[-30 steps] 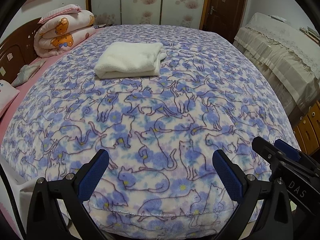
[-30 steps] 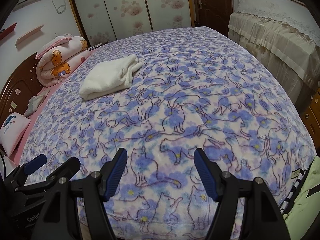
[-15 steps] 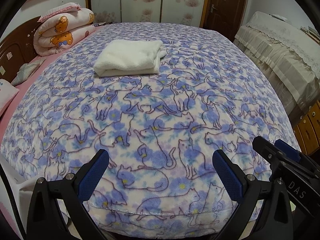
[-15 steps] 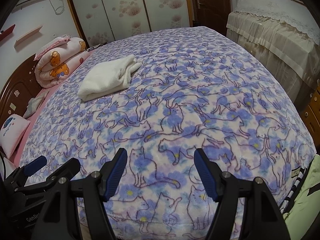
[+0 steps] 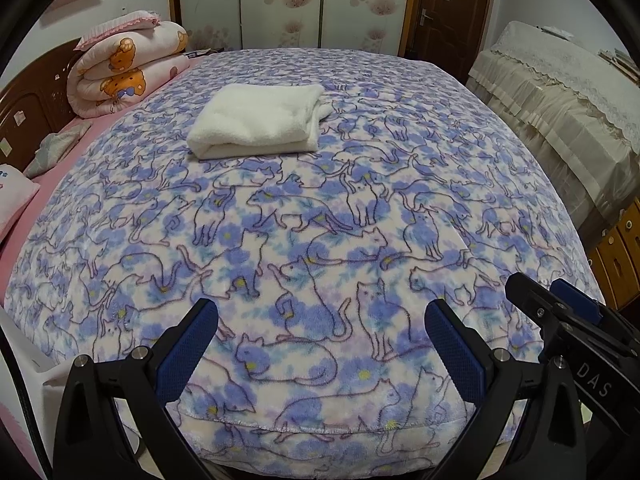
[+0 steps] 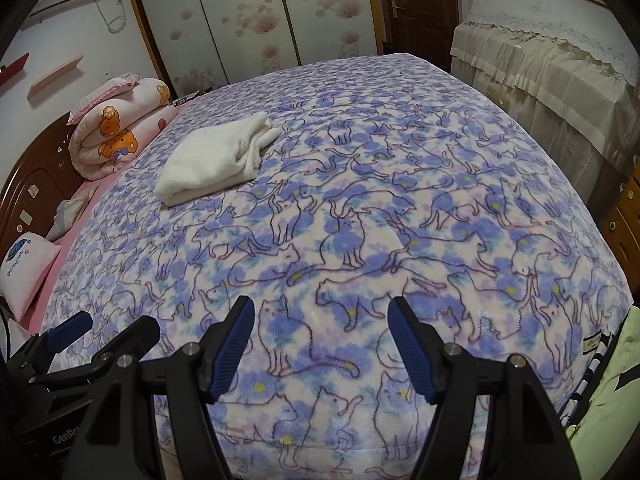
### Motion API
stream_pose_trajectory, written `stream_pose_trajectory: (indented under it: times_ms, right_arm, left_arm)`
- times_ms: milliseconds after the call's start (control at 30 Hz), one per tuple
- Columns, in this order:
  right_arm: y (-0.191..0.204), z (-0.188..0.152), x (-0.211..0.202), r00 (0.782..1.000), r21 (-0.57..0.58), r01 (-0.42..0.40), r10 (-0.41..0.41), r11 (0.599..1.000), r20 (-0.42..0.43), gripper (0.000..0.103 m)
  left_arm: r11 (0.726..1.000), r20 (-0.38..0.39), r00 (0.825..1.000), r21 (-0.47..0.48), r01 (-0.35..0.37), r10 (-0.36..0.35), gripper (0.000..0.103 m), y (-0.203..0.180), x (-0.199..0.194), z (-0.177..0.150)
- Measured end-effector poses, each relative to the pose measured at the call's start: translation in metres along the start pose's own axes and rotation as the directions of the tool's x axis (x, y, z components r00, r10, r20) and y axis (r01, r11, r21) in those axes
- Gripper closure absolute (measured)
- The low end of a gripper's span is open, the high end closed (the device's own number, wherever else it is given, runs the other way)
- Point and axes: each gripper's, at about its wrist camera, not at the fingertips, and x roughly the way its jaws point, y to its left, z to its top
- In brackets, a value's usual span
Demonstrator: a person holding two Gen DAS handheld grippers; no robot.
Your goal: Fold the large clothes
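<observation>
A folded white fleece garment (image 5: 258,120) lies on the far half of the bed, on a blue-and-white cat-print blanket (image 5: 320,240). In the right wrist view the same white garment (image 6: 218,160) sits left of centre on the cat-print blanket (image 6: 400,220). My left gripper (image 5: 320,316) hangs over the near edge of the bed, open, with nothing between its blue pads. My right gripper (image 6: 322,312) is also open and empty above the near edge. Both are well short of the garment. Each view catches the other gripper at its side.
A rolled pink bear-print quilt (image 5: 124,72) and a wooden headboard (image 5: 24,104) are at the left. A cloth-covered piece of furniture (image 5: 560,108) stands at the right, wardrobe doors (image 5: 288,4) and a brown door (image 5: 456,12) at the back. Light green fabric (image 6: 604,380) lies at the lower right.
The left wrist view has tilted slightly, so the garment sits a little lower in the picture. Both grippers stay open in place.
</observation>
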Motion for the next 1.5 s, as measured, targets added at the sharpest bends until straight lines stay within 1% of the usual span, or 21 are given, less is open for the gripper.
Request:
stream_pose_trajectory:
  times_ms: [233, 833, 1400, 1500]
  right_arm:
    - [-0.0001, -0.0003, -0.0004, 1.0, 0.0, -0.001, 0.001, 1.0, 0.001, 0.033]
    - [-0.0001, -0.0007, 0.0, 1.0, 0.0, 0.002, -0.002, 1.0, -0.002, 0.033]
    - [0.0011, -0.0026, 0.0004, 1.0, -0.002, 0.004, -0.004, 1.0, -0.001, 0.033]
    - [0.003, -0.0023, 0.0001, 1.0, 0.0, 0.003, -0.003, 1.0, -0.005, 0.033]
  left_arm:
    - [1.0, 0.001, 1.0, -0.005, 0.011, -0.011, 0.001, -0.0004, -0.0006, 0.0004]
    - [1.0, -0.001, 1.0, 0.0, 0.009, -0.009, 0.001, -0.0014, -0.0003, 0.0008]
    - [1.0, -0.028, 0.999, -0.02, 0.018, -0.019, 0.001, 0.0066, 0.0023, -0.0018]
    - [1.0, -0.027, 1.0, -0.026, 0.003, -0.003, 0.001, 0.0075, 0.0035, -0.0027]
